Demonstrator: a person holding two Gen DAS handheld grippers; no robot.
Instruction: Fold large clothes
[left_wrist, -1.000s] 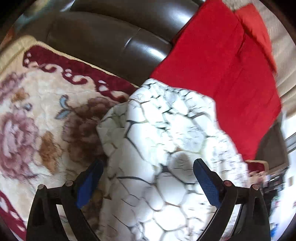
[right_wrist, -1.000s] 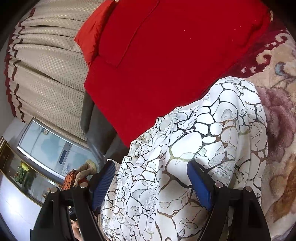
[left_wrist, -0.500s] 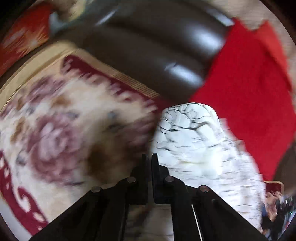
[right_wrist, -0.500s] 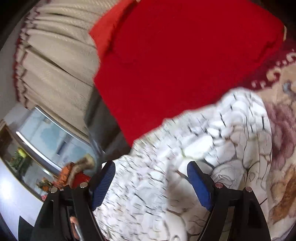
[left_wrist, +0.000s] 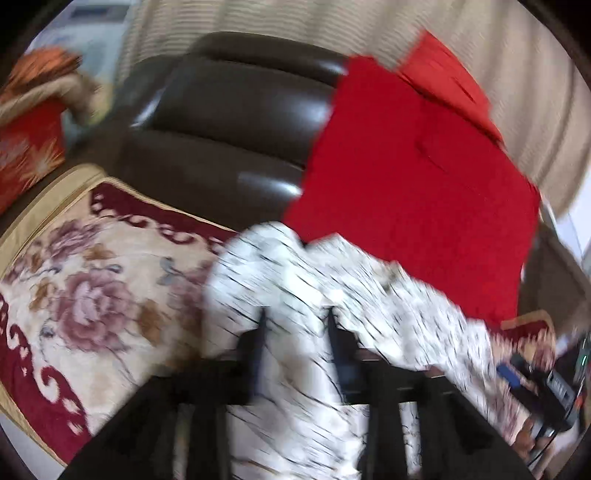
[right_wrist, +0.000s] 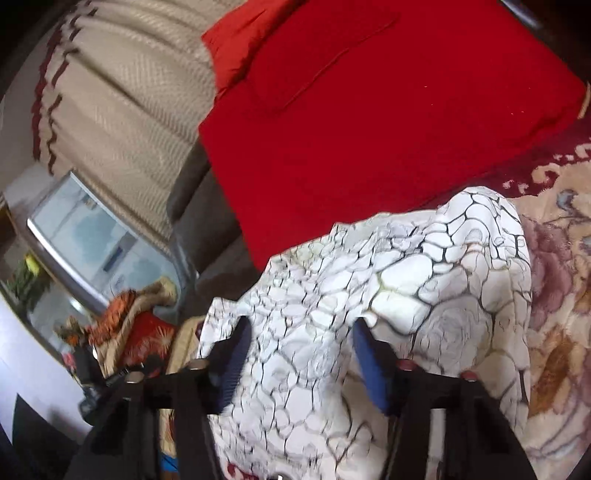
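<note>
A white garment with a black crackle print lies bunched on a floral throw that covers a sofa seat. In the blurred left wrist view my left gripper has a ridge of this fabric between its fingers, and its jaws are opening. The right wrist view shows the same garment spreading to the right. My right gripper straddles a fold of it and its blue pads are closing in, with a gap still showing on the left side.
A dark leather sofa back rises behind the throw. A red cover drapes over it, touching the garment's far edge. A beige curtain hangs behind. A glass-fronted unit and orange-red cushions sit at the left.
The left gripper shut beside the garment, then rose and opened partway with fabric between its fingers. The right gripper's pads have narrowed around the fold, and the garment has bunched higher.
</note>
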